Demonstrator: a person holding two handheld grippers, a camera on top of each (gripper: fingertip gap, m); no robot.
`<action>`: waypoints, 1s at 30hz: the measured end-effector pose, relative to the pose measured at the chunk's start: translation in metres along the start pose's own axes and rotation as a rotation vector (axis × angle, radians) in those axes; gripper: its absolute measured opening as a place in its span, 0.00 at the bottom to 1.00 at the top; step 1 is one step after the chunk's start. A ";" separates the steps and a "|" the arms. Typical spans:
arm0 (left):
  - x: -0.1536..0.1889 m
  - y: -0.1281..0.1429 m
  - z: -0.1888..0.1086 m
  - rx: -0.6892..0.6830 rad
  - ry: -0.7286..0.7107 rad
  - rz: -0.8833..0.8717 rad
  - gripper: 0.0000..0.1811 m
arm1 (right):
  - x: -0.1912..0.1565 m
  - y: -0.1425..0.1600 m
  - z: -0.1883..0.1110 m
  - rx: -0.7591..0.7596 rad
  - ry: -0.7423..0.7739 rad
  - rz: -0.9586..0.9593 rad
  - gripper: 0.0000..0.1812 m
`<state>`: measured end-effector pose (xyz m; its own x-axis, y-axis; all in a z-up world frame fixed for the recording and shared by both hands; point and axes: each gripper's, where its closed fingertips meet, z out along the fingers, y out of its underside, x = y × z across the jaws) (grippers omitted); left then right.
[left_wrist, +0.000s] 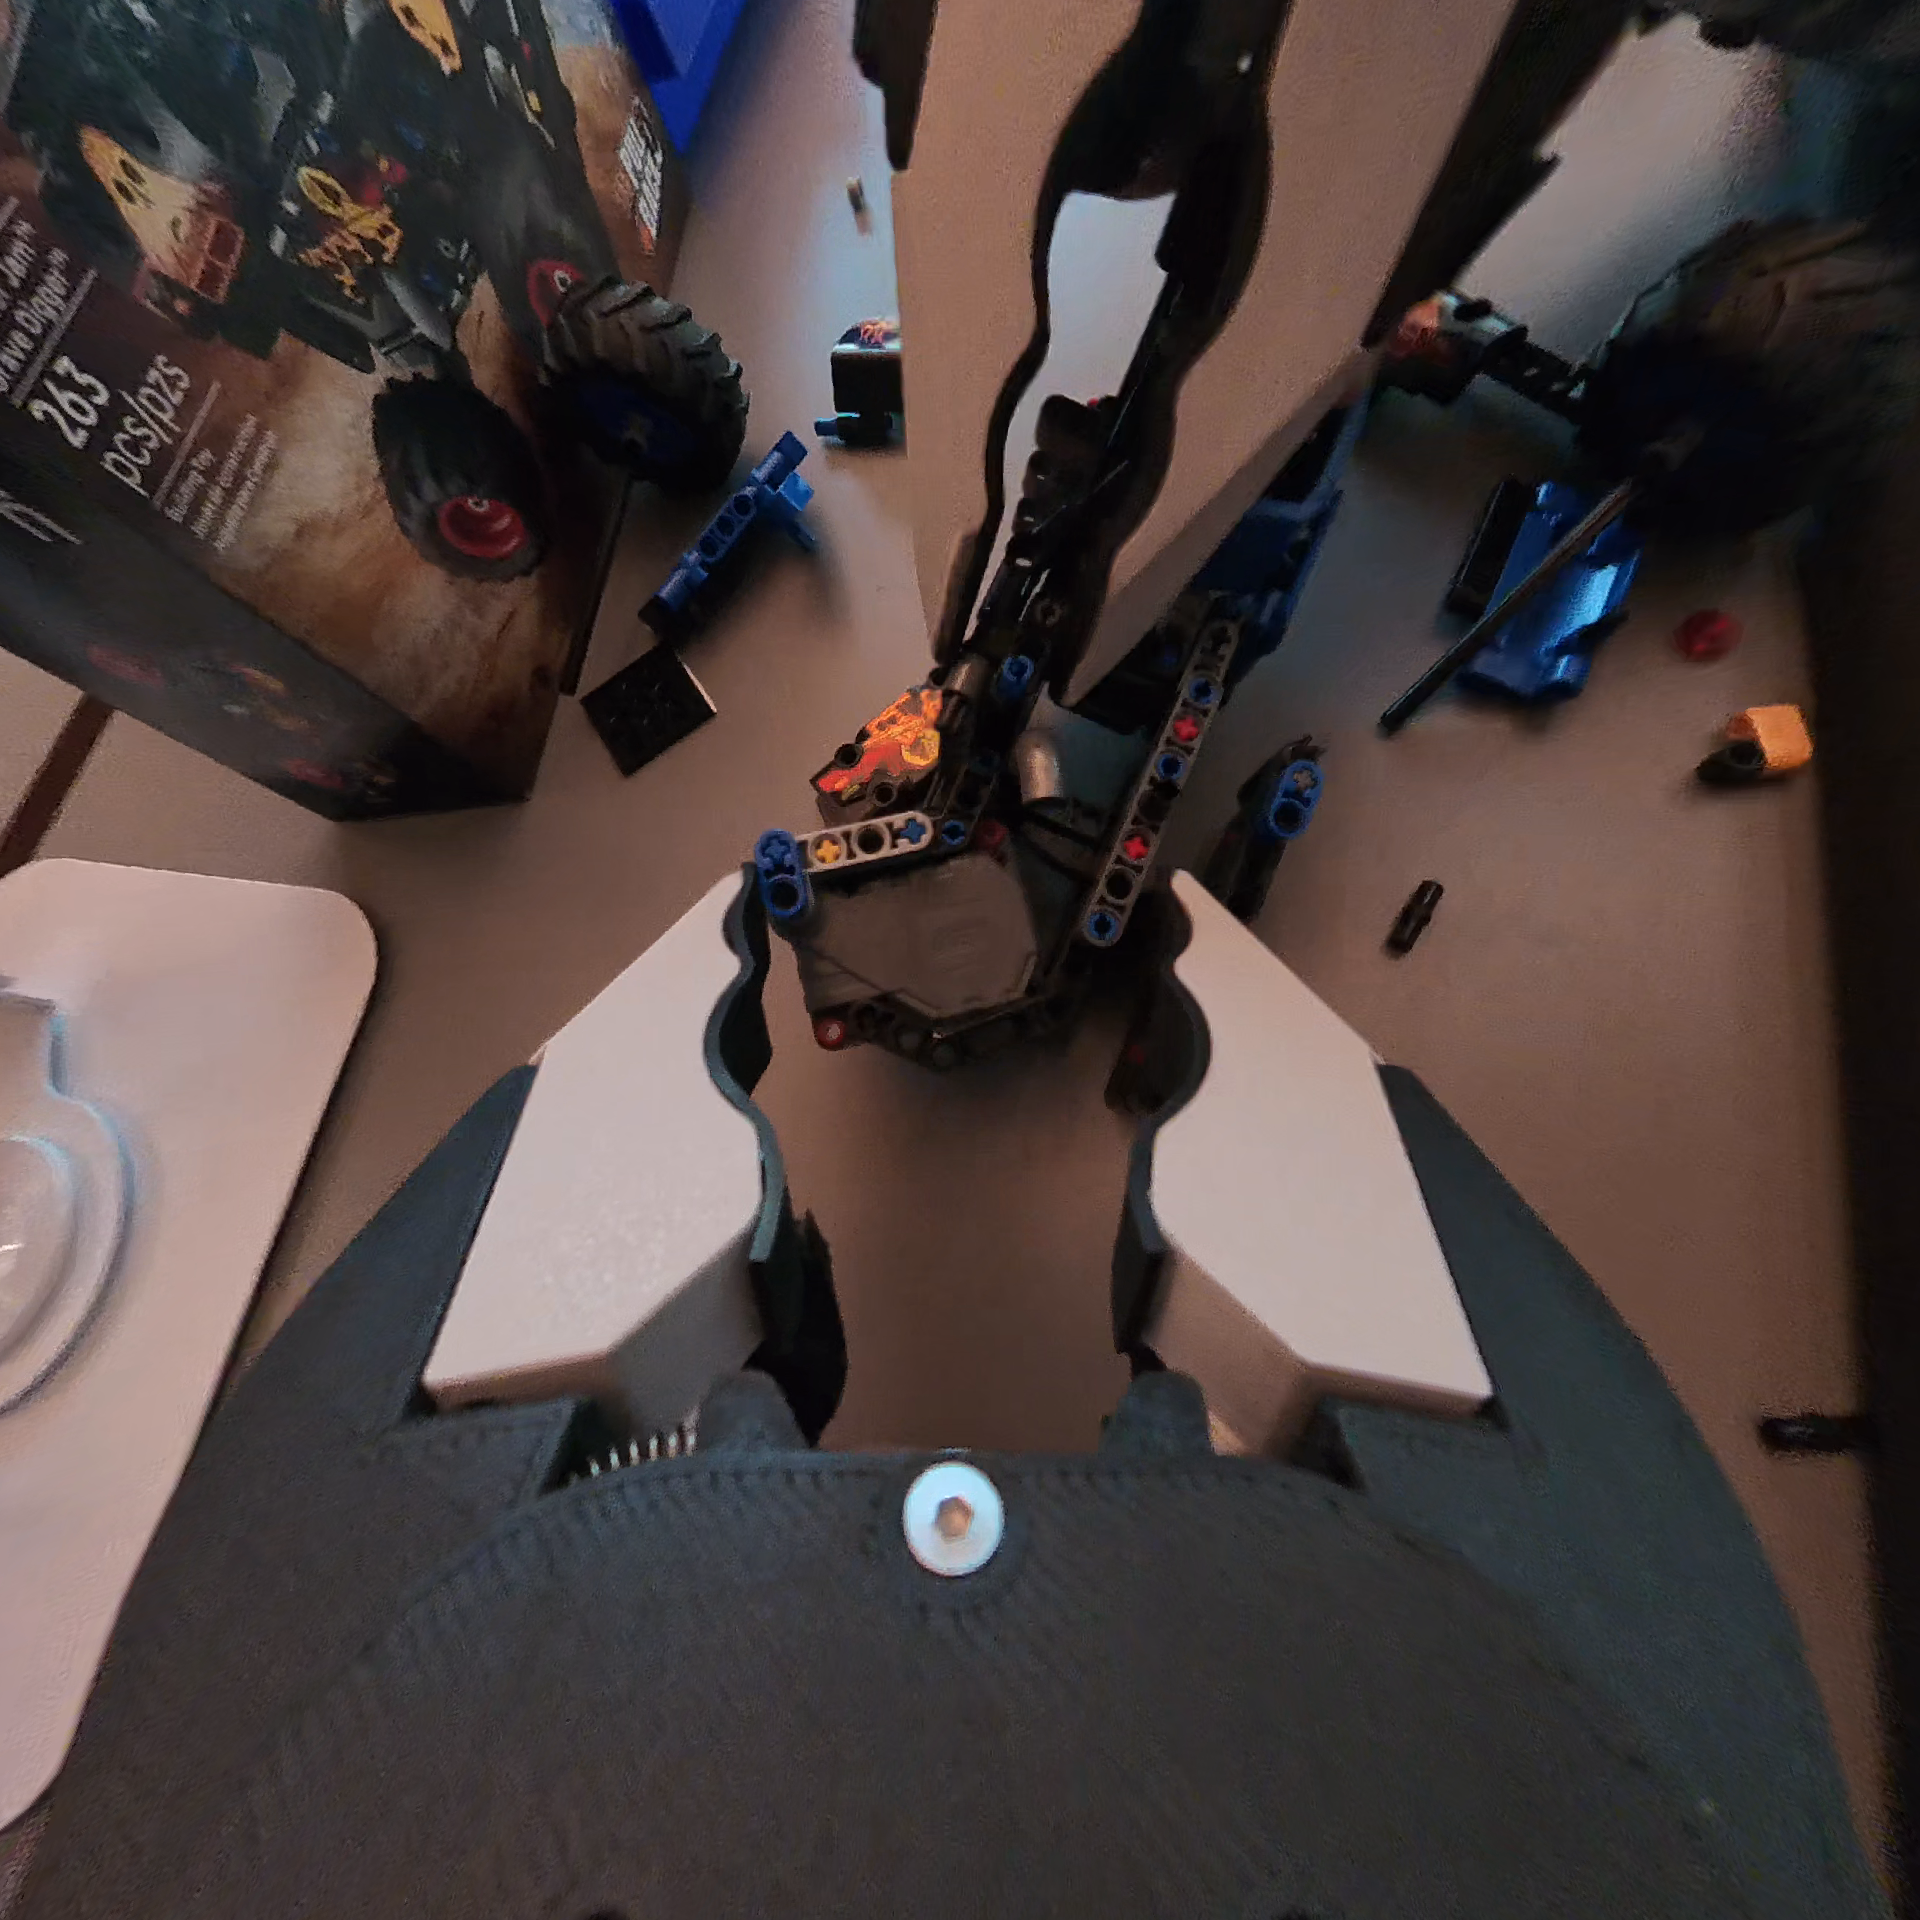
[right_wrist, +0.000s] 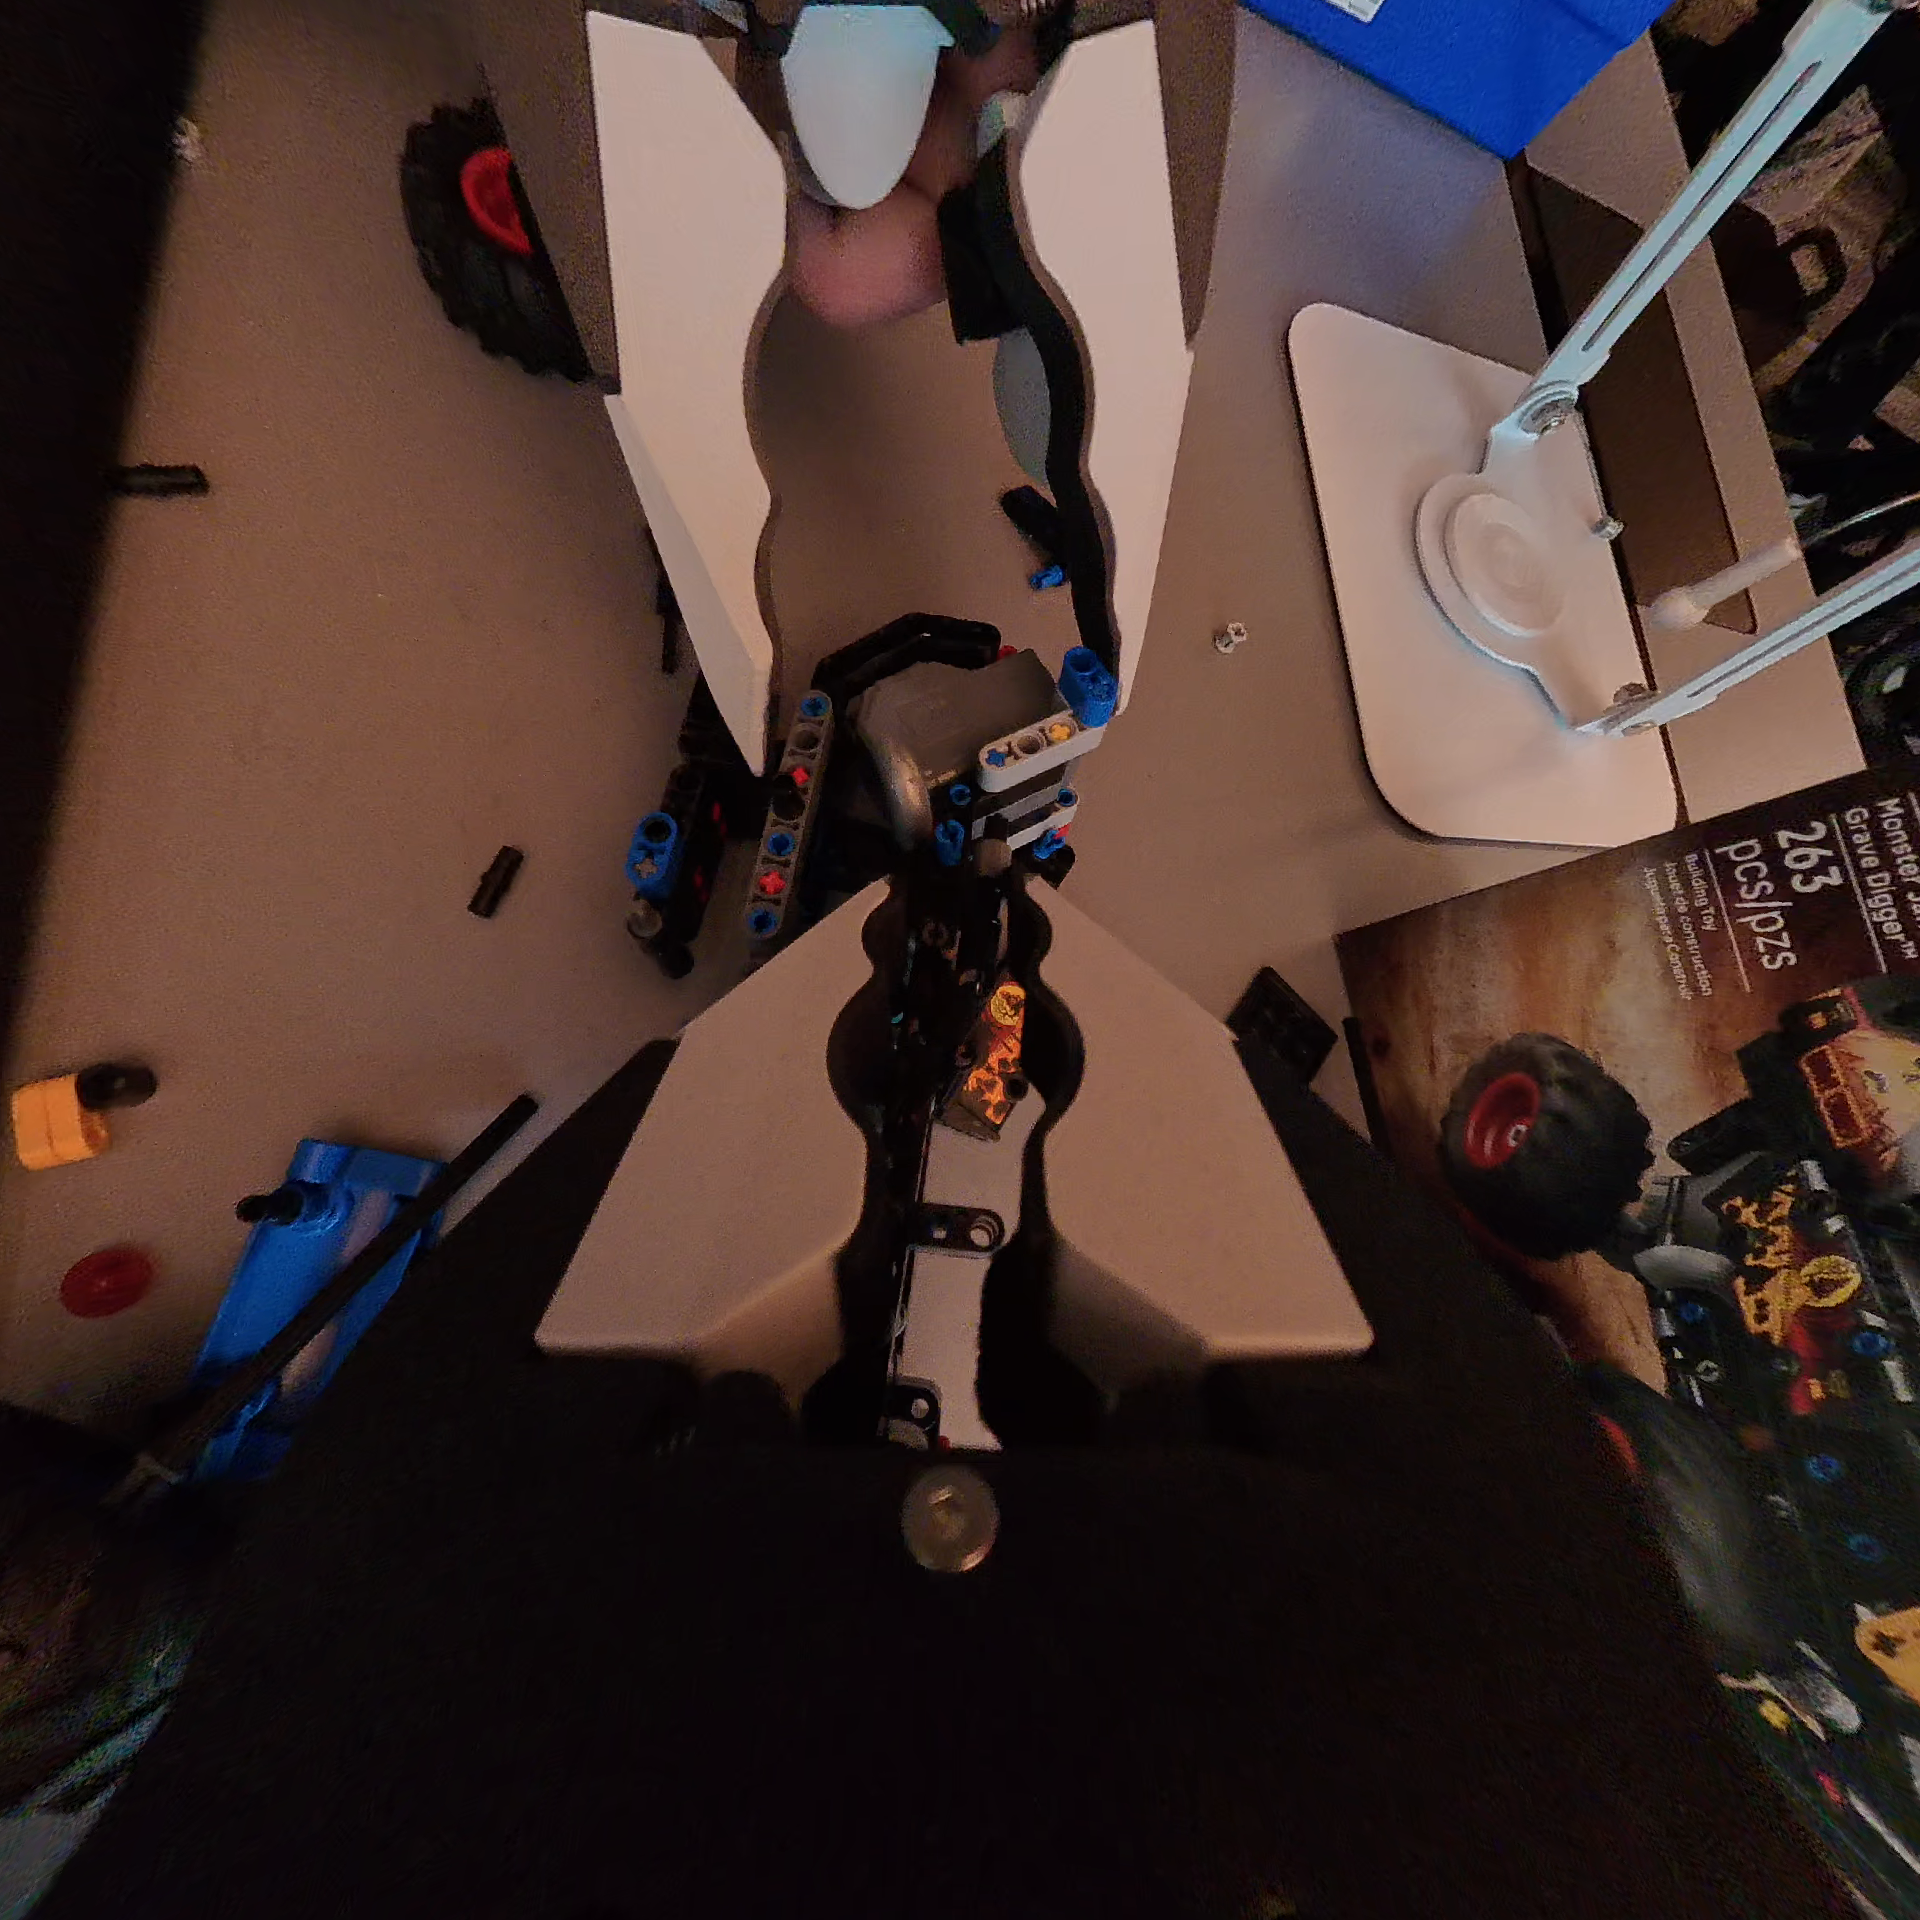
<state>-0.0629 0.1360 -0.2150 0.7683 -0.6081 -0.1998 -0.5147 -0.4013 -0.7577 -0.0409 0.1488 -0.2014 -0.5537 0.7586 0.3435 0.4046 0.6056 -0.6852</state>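
Cluttered surface (left_wrist: 1558, 1091), loose bricks all around. Your right hand-held gripper (right_wrist: 951, 914) clenched on toy chassis (right_wrist: 935, 748); left hand-held gripper (left_wrist: 961, 914) released, straddling chassis far end. Sudden twist may snap beams; fallen part is lost among bricks.

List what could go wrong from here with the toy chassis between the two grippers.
1. The right gripper is shut on only one narrow end of the black and grey toy-brick chassis; the far end could sag or twist.
2. The left gripper is open around that end; closing might snap off the blue pin connector at its corner.
3. Loose parts lie beneath, such as the small black pin; a dropped chassis could scatter them.
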 end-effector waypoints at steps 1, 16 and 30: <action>0.000 0.000 0.001 0.000 0.012 -0.015 0.39 | 0.000 0.001 0.001 -0.017 0.004 -0.004 0.09; -0.004 0.011 -0.009 -0.017 0.086 -0.066 0.16 | -0.012 -0.004 -0.003 0.001 -0.069 -0.063 0.08; 0.001 0.007 0.002 0.033 0.090 -0.105 0.09 | 0.008 -0.016 0.036 -0.186 -0.187 -0.006 0.06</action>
<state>-0.0649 0.1339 -0.2217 0.7791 -0.6237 -0.0633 -0.4195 -0.4437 -0.7919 -0.0782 0.1365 -0.2109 -0.6747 0.7075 0.2103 0.5179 0.6568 -0.5480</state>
